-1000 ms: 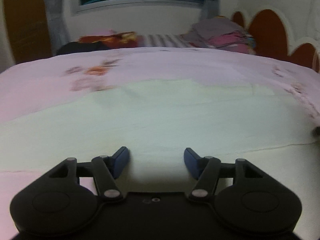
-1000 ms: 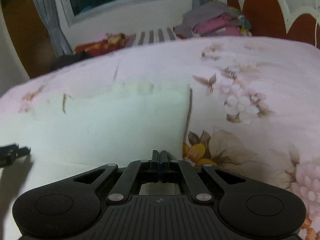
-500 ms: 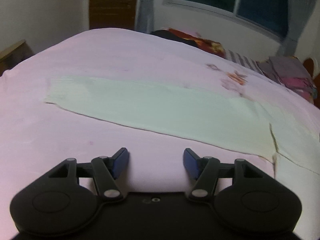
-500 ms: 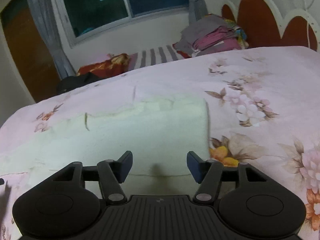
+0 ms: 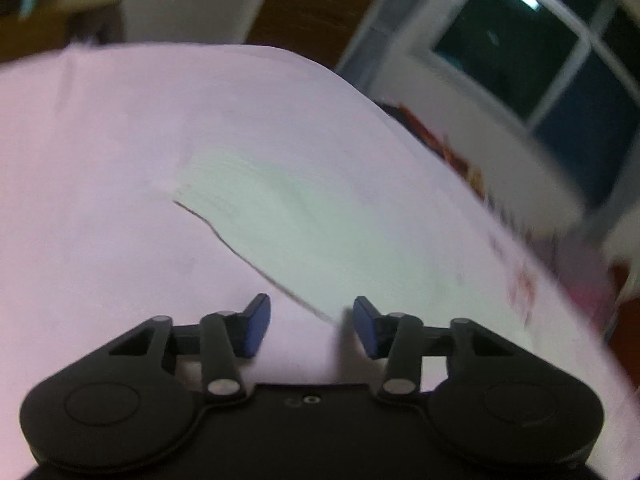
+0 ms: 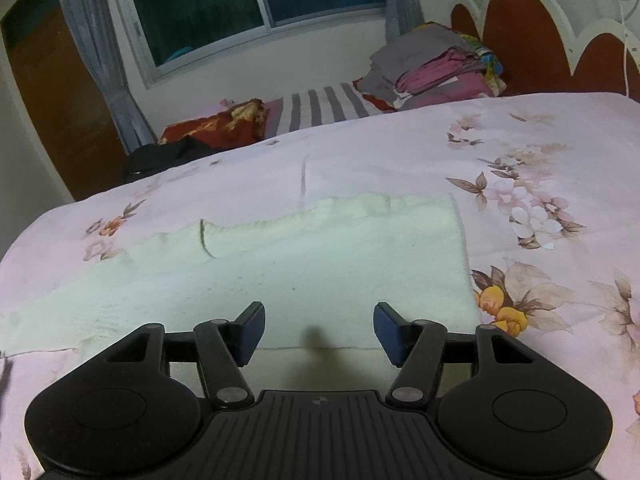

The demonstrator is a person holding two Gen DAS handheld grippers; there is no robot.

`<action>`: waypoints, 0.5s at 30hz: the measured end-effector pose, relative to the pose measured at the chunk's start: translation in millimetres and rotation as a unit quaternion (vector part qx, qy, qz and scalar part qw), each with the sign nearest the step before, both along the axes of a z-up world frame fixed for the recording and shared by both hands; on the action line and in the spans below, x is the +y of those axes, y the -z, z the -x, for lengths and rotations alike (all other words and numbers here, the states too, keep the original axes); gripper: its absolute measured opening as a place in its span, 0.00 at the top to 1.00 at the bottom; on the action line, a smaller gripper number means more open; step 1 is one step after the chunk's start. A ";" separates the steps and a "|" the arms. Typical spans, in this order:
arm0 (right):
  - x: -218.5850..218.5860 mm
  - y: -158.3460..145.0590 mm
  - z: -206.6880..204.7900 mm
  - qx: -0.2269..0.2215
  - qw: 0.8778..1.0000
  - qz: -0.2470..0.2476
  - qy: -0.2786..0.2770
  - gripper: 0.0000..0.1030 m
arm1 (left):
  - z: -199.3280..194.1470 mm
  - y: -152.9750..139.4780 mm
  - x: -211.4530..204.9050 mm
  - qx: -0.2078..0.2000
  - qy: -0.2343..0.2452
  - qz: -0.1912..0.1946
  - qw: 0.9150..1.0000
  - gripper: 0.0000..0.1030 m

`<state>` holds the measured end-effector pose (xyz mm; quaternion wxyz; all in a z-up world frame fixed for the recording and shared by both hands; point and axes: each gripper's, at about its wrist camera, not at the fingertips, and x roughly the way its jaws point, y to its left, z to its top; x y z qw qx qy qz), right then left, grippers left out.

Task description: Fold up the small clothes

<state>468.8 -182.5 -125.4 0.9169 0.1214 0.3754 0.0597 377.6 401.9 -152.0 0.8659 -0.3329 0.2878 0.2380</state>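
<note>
A pale green cloth [image 6: 320, 264] lies flat on the pink floral bedspread [image 6: 540, 152], folded into a long band. My right gripper [image 6: 319, 332] hangs open just over the cloth's near edge, close to its right end, with nothing between the fingers. The left wrist view is blurred and tilted. There my left gripper [image 5: 312, 324] sits low over the near edge of the cloth [image 5: 320, 220], by its left end. Its jaws are closing, and the cloth's edge runs into the gap between them. The pads are clear of it.
A pile of folded clothes [image 6: 436, 68] sits at the back right by a red and white headboard [image 6: 532, 40]. A striped cloth [image 6: 320, 108], a red patterned cloth [image 6: 216, 124] and a black garment [image 6: 168, 156] lie beyond the bed's far edge, under a window [image 6: 256, 8].
My right gripper went from shut to open and drew back from the cloth's edge. My left gripper swept along the cloth to its left end, rolled, and its jaws narrowed.
</note>
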 end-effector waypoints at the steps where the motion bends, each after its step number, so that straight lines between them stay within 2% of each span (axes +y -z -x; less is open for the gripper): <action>1: -0.5 -0.6 -0.1 0.001 1.000 0.001 0.003 0.42 | -1.0 1.7 8.4 -0.009 -0.007 0.013 1.000 0.63; 6: -6.7 -3.8 -1.2 0.003 1.000 0.007 0.020 0.42 | 0.6 11.6 40.4 -0.052 -0.044 0.072 0.995 0.73; 8: -8.4 -5.8 -1.6 0.002 1.000 0.006 0.026 0.42 | 3.6 16.3 51.0 -0.066 -0.064 0.098 0.991 0.83; 11: -9.3 -8.5 -1.5 0.000 1.000 0.008 0.029 0.42 | 6.9 24.2 62.6 -0.080 -0.092 0.132 0.984 0.92; 13: -11.3 -8.8 -1.5 0.000 0.999 0.007 0.032 0.42 | 7.3 26.1 66.2 -0.084 -0.095 0.141 0.982 0.92; 15: -13.7 -8.4 -1.2 0.002 0.999 0.008 0.036 0.42 | 12.6 18.3 67.3 -0.075 -0.081 0.125 0.986 0.97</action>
